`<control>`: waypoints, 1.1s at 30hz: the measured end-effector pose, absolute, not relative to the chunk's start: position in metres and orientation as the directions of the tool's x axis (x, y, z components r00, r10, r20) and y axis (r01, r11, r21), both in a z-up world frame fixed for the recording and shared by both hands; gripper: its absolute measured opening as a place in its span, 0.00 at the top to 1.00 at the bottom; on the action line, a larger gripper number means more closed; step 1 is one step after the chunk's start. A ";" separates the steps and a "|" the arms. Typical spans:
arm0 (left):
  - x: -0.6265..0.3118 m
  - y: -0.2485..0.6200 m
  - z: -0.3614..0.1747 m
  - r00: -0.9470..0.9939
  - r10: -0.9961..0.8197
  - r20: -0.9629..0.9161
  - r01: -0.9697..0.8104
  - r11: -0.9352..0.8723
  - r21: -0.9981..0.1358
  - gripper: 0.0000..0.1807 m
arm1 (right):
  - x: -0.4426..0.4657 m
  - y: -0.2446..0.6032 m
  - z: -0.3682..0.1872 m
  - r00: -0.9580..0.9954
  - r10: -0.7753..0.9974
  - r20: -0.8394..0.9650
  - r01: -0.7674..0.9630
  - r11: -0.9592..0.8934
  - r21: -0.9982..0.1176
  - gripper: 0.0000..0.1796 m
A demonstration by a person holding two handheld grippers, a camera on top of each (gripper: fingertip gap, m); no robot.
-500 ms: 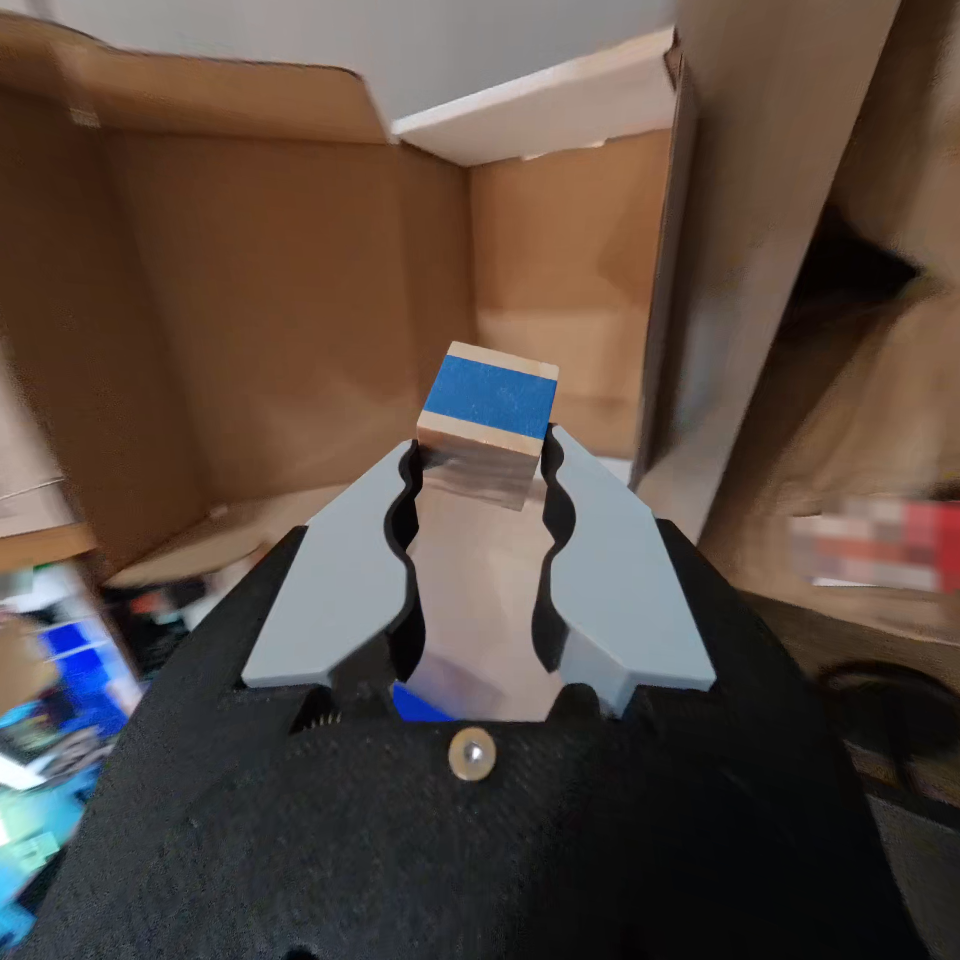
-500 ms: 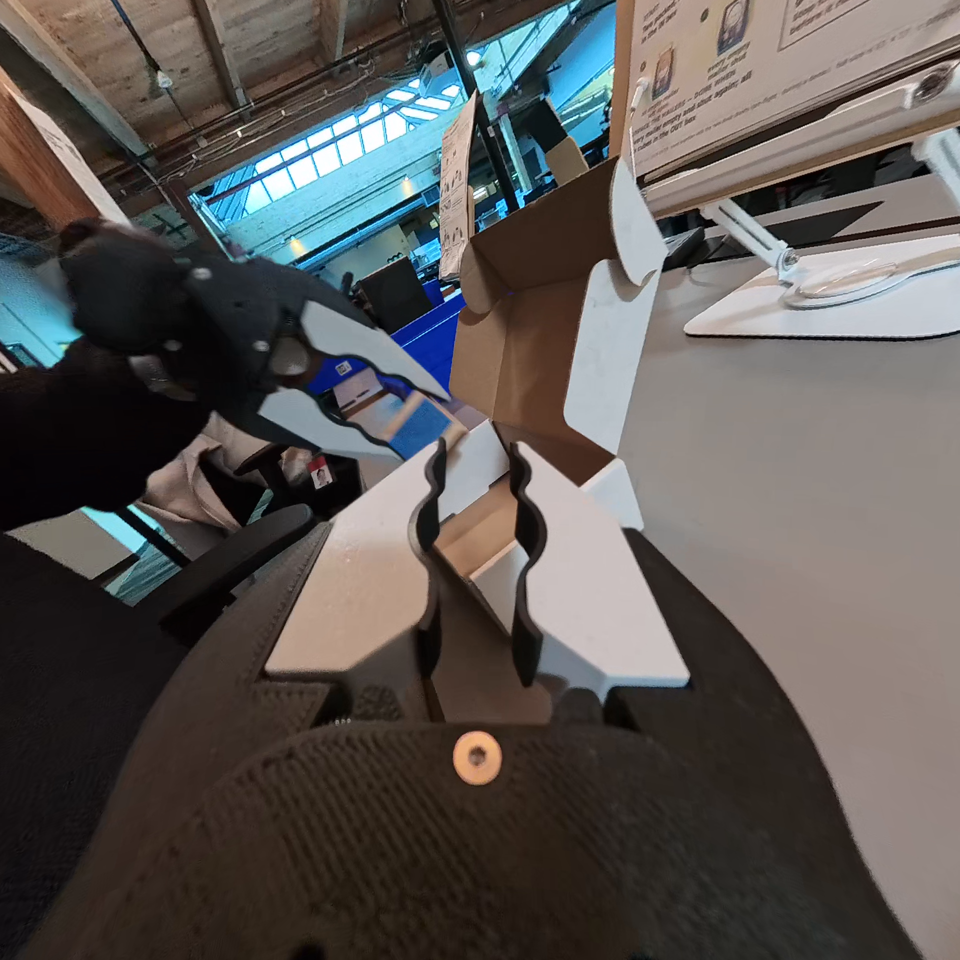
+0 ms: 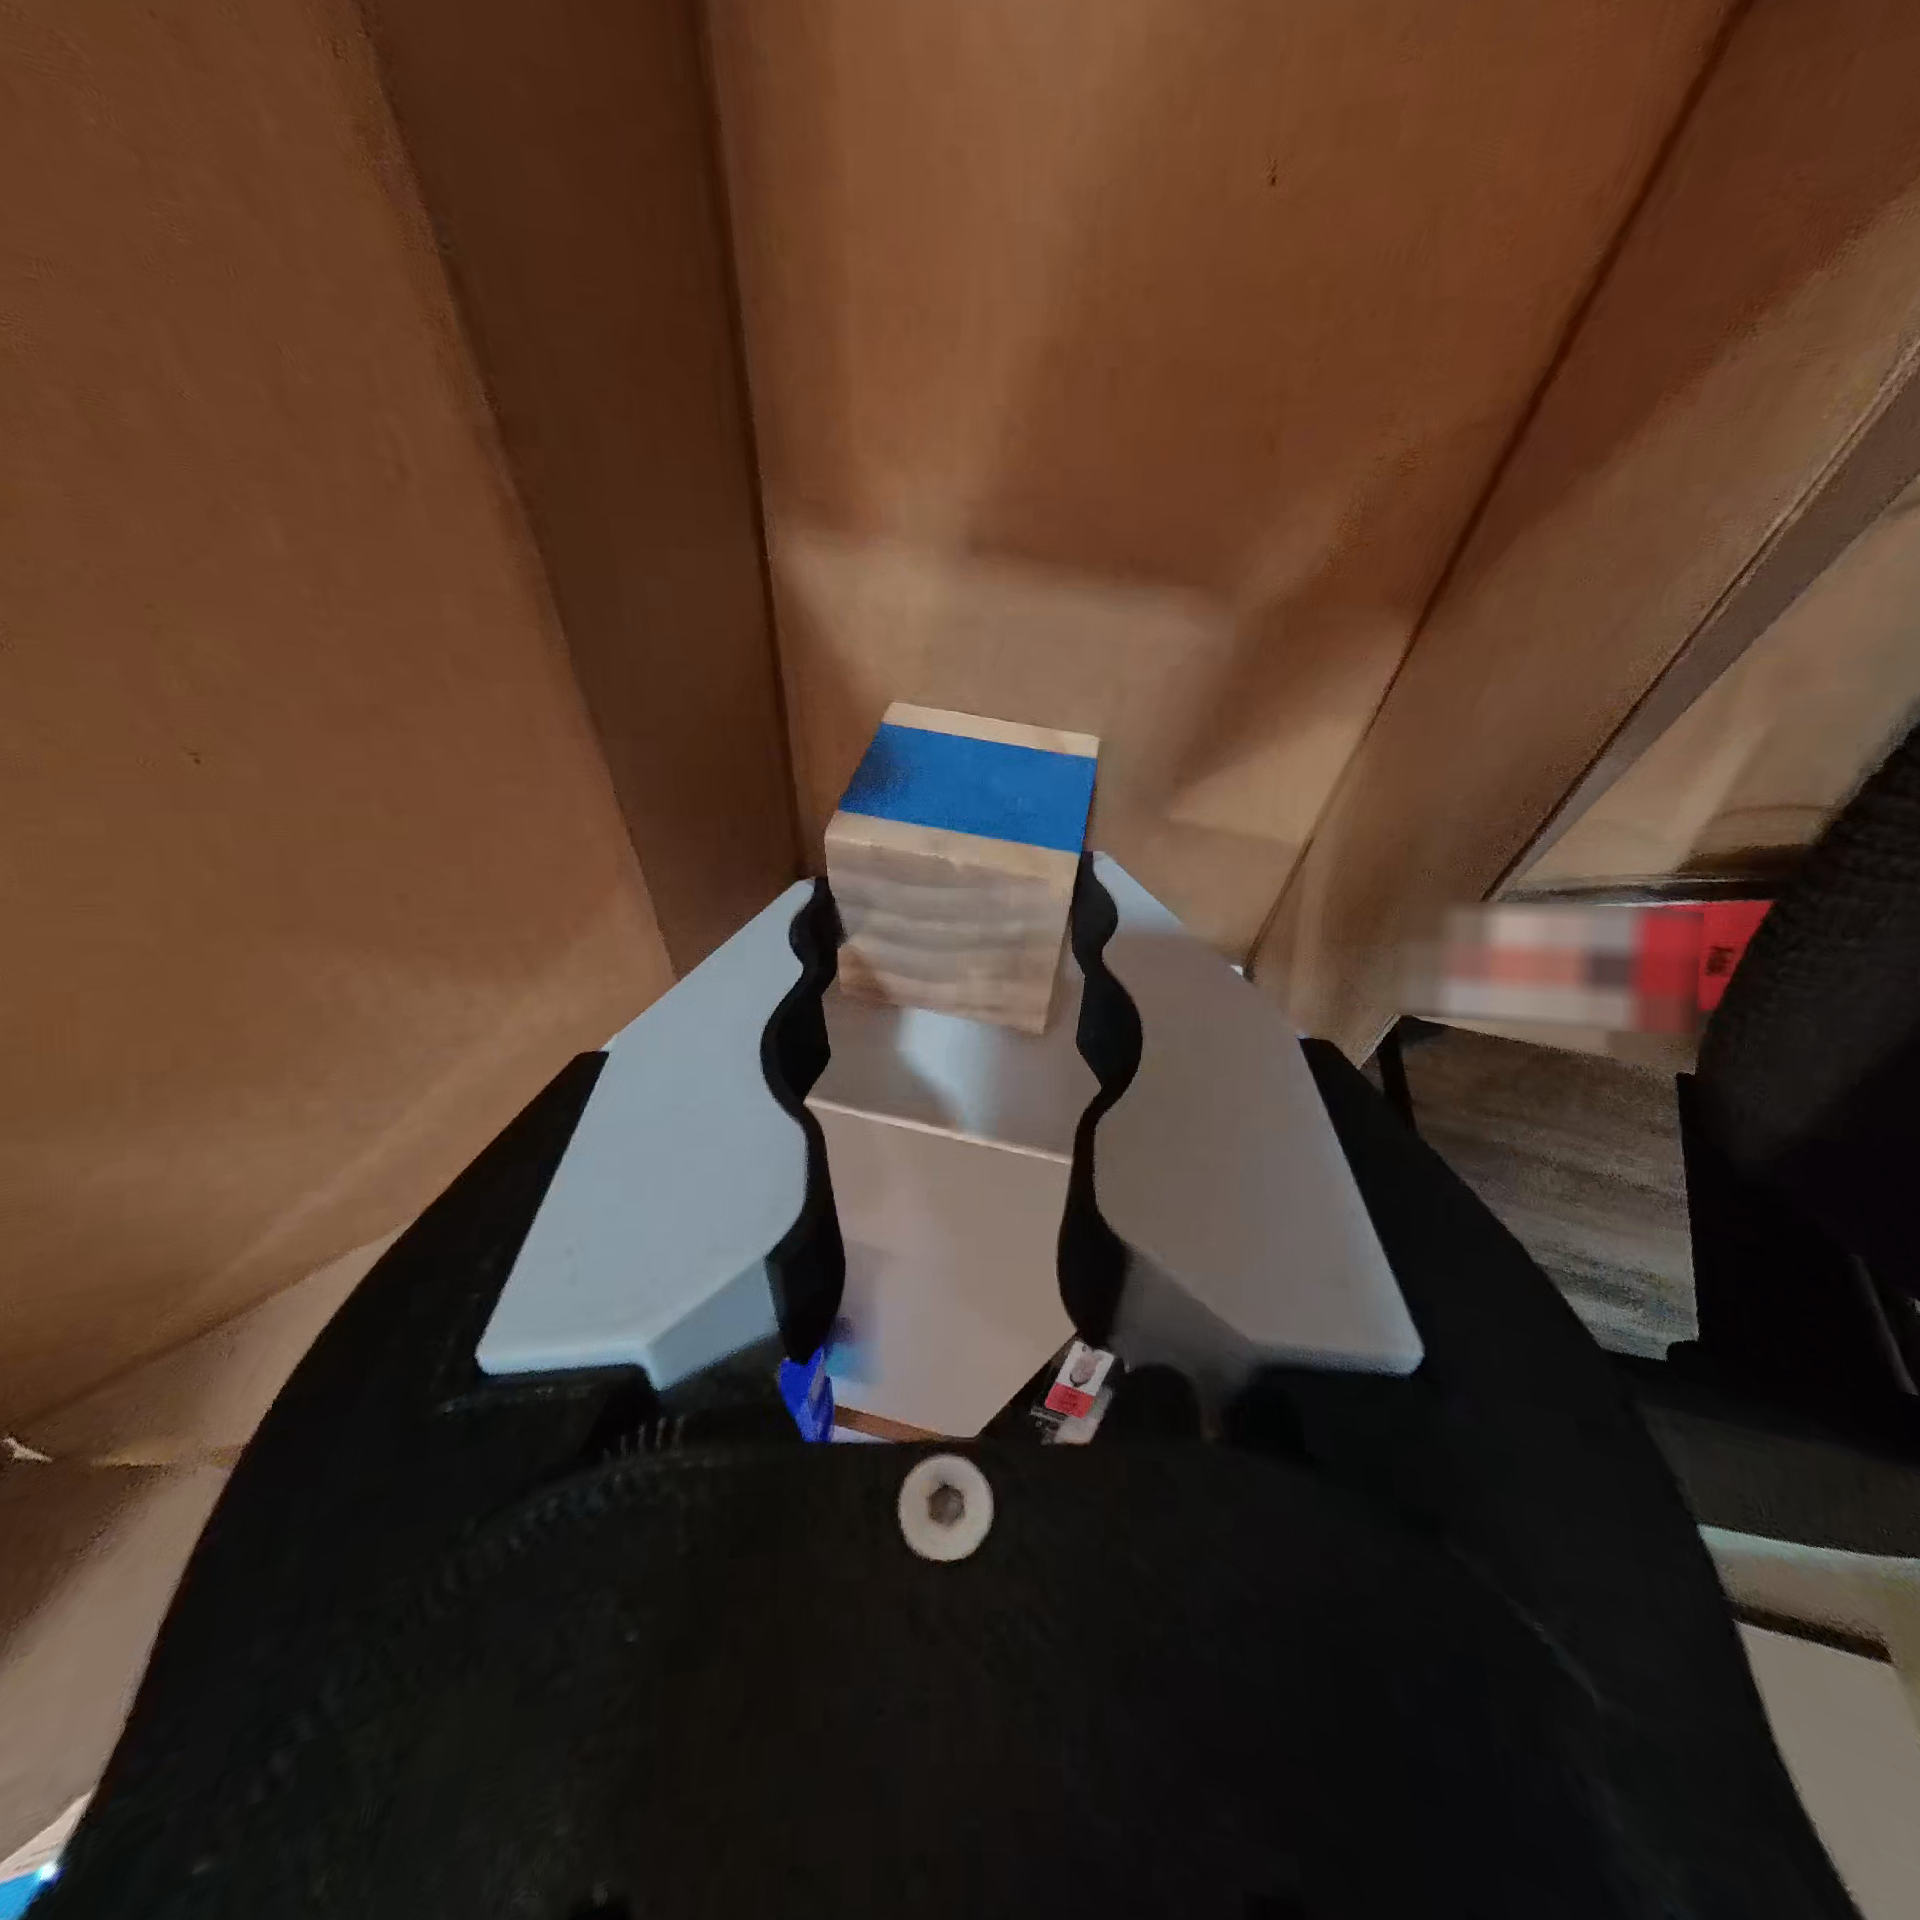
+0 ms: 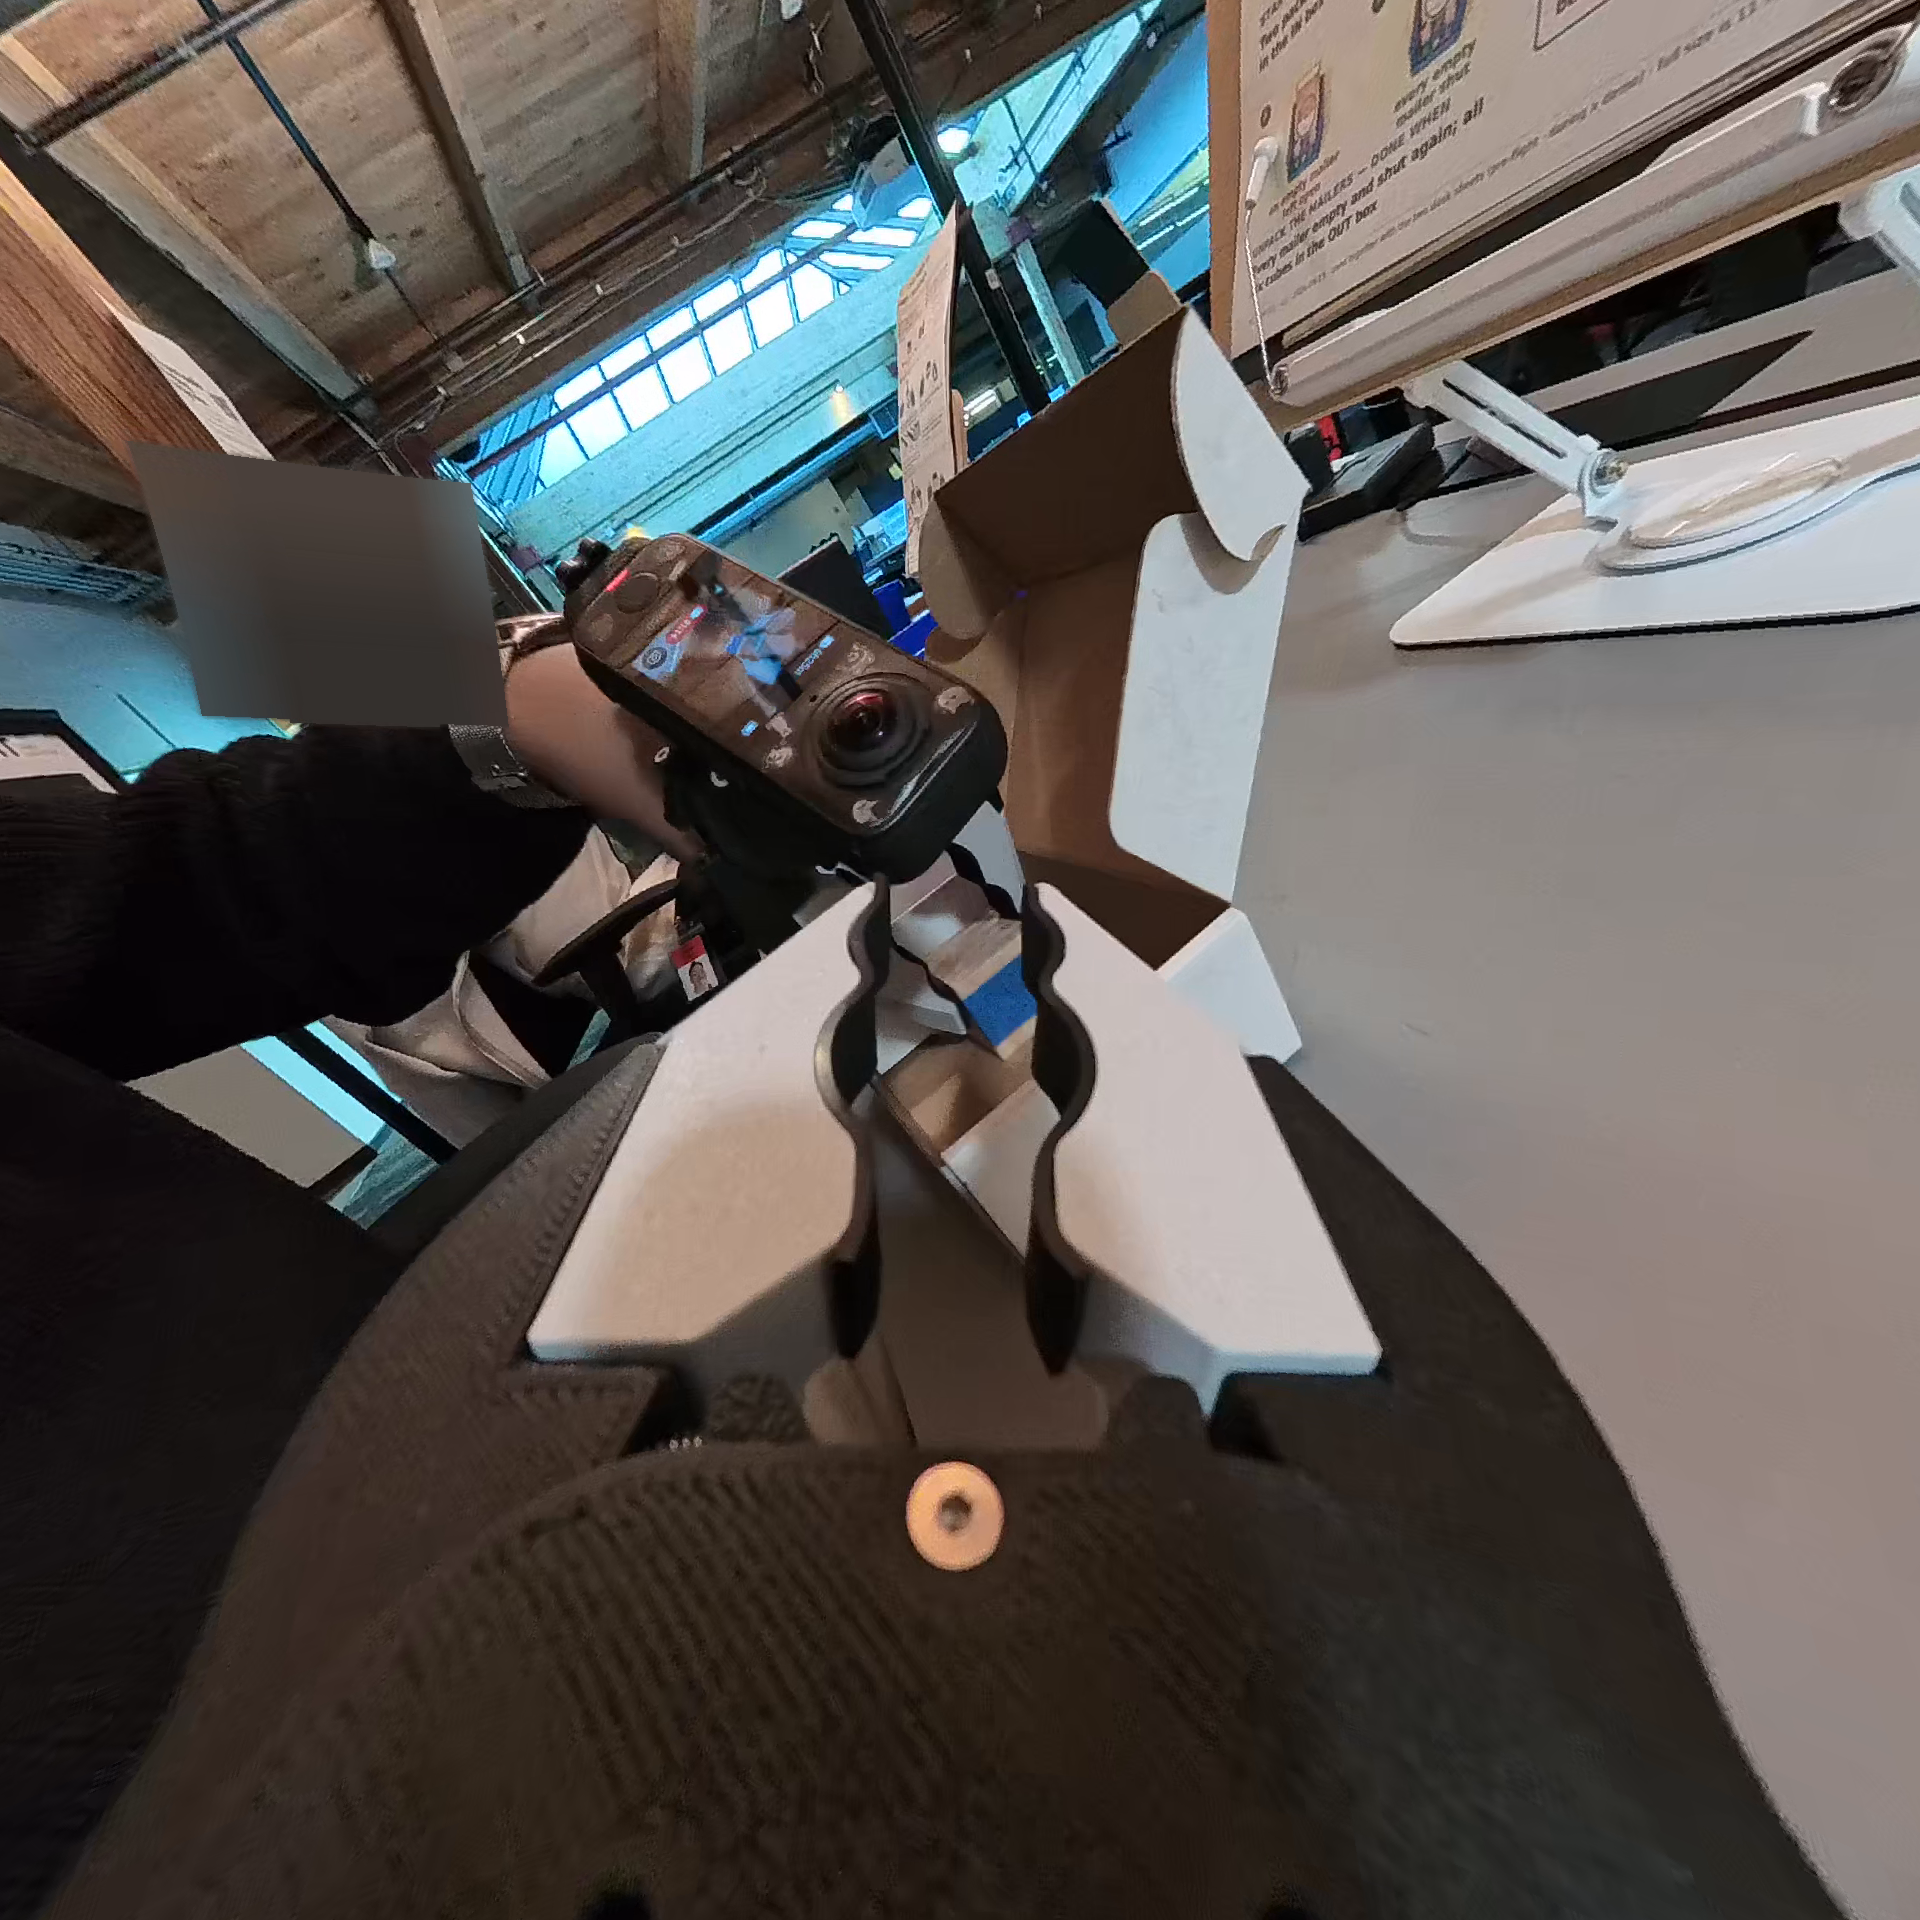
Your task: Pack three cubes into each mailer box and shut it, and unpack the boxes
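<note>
Cardboard fills the left wrist view: the brown, matte inner walls of an open mailer box (image 3: 1039, 416), creased in long straight folds that meet in a corner. The left tongs (image 3: 956, 914) reach toward that corner, their two pale grey, wedge-shaped fingers (image 3: 665, 1174) lined with wavy black rubber pads. Clamped between the tips is a small wooden cube (image 3: 961, 873), its near face showing pale layered grain and its upper face crossed by a broad blue band with bare wood along both edges. The cube is held clear of the cardboard behind it, within the box's open mouth. In the right wrist view the same mailer box (image 4: 1081, 623) stands on a smooth grey counter (image 4: 1558, 1039), its lid raised, brown inside and white outside, with rounded side tabs. The left tongs (image 4: 987, 862) appear here too, dipping down into the box, topped by a glossy black camera with a round lens and held by a hand (image 4: 603, 748) coming out of a dark knitted sleeve. The right tongs (image 4: 956, 914) sit just in front of the box at its near white edge; their grey fingers stand a narrow gap apart, and the edge shows between them, though whether the pads press on it cannot be told. A white monitor stand (image 4: 1662, 540) rests on the counter farther right.
</note>
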State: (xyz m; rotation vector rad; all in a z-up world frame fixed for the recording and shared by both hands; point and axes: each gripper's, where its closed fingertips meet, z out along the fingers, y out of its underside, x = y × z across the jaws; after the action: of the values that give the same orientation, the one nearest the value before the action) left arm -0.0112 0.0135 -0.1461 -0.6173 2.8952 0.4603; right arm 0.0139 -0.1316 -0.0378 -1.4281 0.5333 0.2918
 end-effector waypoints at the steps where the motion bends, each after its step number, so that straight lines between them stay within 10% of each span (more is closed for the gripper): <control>1: -0.012 0.014 -0.146 -0.904 -0.381 -0.196 -0.423 0.865 0.269 0.75 | 0.014 -0.132 -0.038 0.848 -0.122 -0.515 -0.500 0.134 -0.855 0.87; 9: -0.013 0.016 -0.124 -0.876 -0.458 -0.149 -0.479 0.860 0.176 0.58 | 0.018 -0.134 -0.037 0.843 -0.127 -0.523 -0.506 0.147 -0.850 0.87; 21: -0.005 -0.015 -0.039 -0.669 -0.732 0.128 -0.566 0.389 -0.727 0.78 | 0.015 -0.132 -0.051 0.827 -0.126 -0.548 -0.541 0.084 -0.837 0.87; 27: -0.025 0.092 -0.010 -0.472 -0.866 0.166 -0.537 0.133 -0.833 0.86 | 0.037 -0.140 -0.075 0.805 -0.278 -0.524 -0.537 0.032 -0.843 0.87; 33: -0.055 0.329 0.012 0.026 -0.932 -0.362 -0.584 0.280 -0.762 0.77 | 0.061 -0.155 -0.084 0.768 -0.383 -0.514 -0.538 0.051 -0.842 0.85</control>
State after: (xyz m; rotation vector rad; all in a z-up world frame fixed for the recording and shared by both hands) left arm -0.0550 0.3295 0.0125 -1.4071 1.6633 -0.4932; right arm 0.0608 -0.1554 -0.0837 -1.5637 0.7643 0.1373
